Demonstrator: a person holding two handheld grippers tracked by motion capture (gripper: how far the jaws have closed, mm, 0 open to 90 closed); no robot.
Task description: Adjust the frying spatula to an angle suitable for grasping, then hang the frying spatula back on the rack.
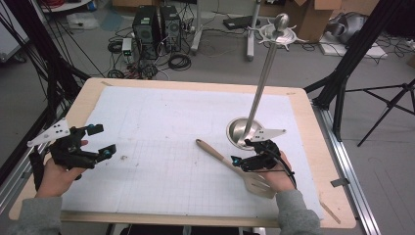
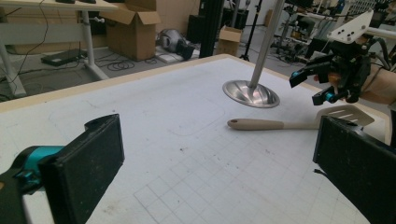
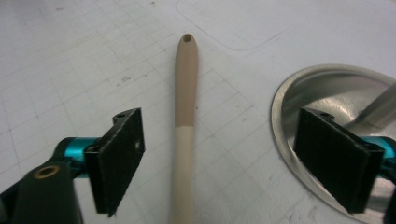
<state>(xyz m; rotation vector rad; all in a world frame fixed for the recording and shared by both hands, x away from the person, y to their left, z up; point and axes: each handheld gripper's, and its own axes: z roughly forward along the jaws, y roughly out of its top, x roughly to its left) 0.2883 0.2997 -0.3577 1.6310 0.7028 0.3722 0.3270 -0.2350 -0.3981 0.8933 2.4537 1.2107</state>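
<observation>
A beige slotted spatula lies flat on the white mat, its handle pointing up-left and its head near the person's right hand. My right gripper hovers just above the handle, open. In the right gripper view the handle runs between the two pads without touching either. A metal stand with a round base and a tall pole rises just behind that gripper. My left gripper rests at the mat's left side, open and empty; from it I see the spatula and the right gripper.
The white grid mat covers a wooden table. The stand's pole leans up to a hooked top. Beyond the table are computer towers, cables, cardboard boxes and black tripod legs.
</observation>
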